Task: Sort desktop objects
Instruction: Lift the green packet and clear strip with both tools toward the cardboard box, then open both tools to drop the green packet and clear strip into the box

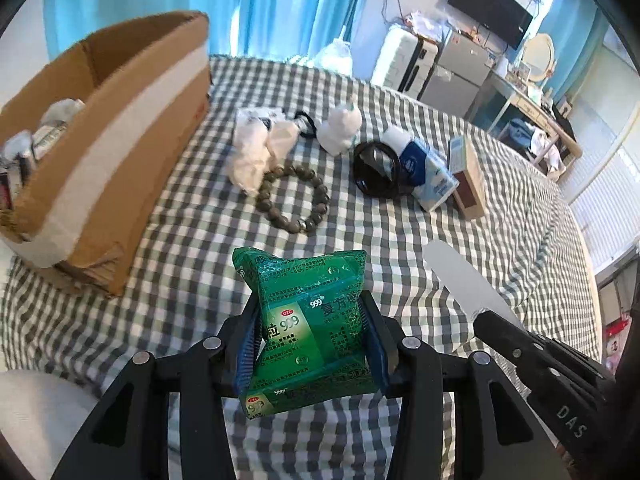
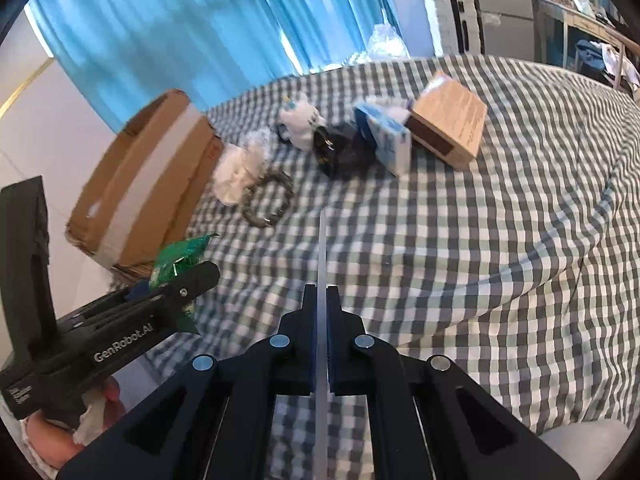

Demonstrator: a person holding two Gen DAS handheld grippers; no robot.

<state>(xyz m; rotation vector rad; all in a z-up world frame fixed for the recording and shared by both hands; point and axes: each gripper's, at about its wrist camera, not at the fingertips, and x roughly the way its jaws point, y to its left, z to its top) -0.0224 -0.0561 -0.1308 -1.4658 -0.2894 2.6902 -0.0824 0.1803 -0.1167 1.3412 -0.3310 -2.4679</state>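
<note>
My left gripper [image 1: 310, 340] is shut on a green medicine packet [image 1: 312, 320] and holds it above the checked tablecloth [image 1: 192, 280]; the packet also shows in the right wrist view [image 2: 176, 260]. My right gripper [image 2: 321, 320] is shut on a thin grey flat blade-like strip [image 2: 321, 256], seen edge-on; its flat face shows in the left wrist view [image 1: 464, 280]. A cardboard box [image 1: 120, 152] with items inside stands at the left, also in the right wrist view [image 2: 148, 184].
On the cloth lie a bead bracelet [image 1: 294, 200], crumpled white tissue [image 1: 252, 152], a white toy figure [image 1: 340, 128], a black round object [image 1: 376, 172], a blue-white tissue pack [image 1: 428, 176] and a wooden box [image 1: 468, 180]. Furniture stands beyond the table.
</note>
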